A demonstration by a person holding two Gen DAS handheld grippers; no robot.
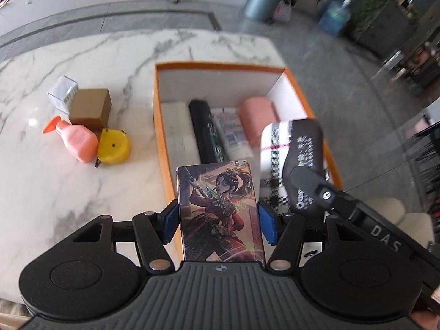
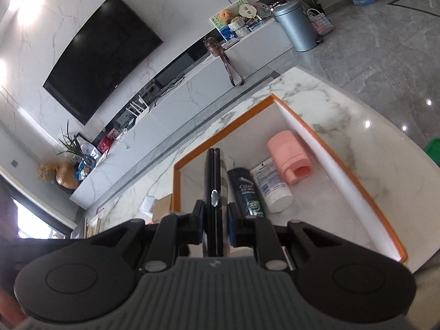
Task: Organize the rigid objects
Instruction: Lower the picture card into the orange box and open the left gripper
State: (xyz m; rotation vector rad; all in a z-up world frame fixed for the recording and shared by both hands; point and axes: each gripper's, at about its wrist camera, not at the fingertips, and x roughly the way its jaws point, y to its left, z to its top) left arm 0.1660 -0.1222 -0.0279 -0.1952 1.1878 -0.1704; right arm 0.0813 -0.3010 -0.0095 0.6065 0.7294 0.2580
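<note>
Bottles (image 2: 249,192) are lying in the orange box (image 1: 162,148) on the worktop (image 1: 82,192). My left tool (image 1: 218,220) is clamping a picture card (image 1: 220,214); my right tool (image 2: 215,225) is pinching a black case (image 2: 213,192) over the box.

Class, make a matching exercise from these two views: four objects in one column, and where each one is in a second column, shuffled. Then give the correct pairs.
Objects
1. illustrated card
2. yellow tape measure
3. pink roll
4. black folding case

Places
A. lying inside the orange box
B. gripped in the right claw
C. on the marble table, beside the pink bottle
D. gripped in the left claw

Pairs: 1-D, 2-C, 3-A, 4-B
</note>
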